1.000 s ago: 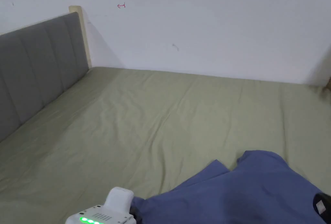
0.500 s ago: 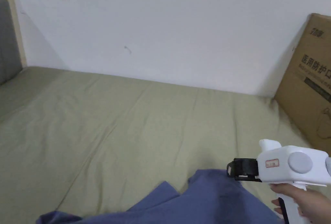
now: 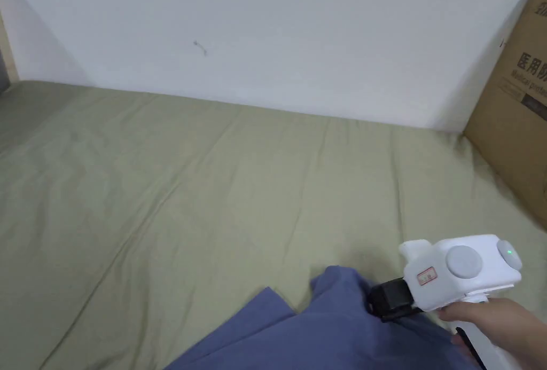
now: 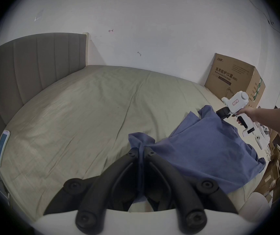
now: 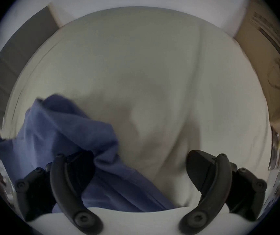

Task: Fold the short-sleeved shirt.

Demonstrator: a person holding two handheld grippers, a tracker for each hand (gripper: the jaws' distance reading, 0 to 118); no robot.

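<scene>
Cardboard box [image 4: 235, 81] beyond shirt [image 4: 203, 147]

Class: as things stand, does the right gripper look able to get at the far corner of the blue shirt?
Probably yes. The right gripper is open, one jaw already at the blue shirt, and nothing lies between them on the green bedsheet. The left gripper grips another bunch.

The left gripper [image 4: 141, 151] has its two black jaws pressed close together with blue cloth pinched between them, and the right gripper [image 5: 140, 170], held out in front in the person's right hand [image 3: 494, 320], has its jaws spread wide apart.
</scene>
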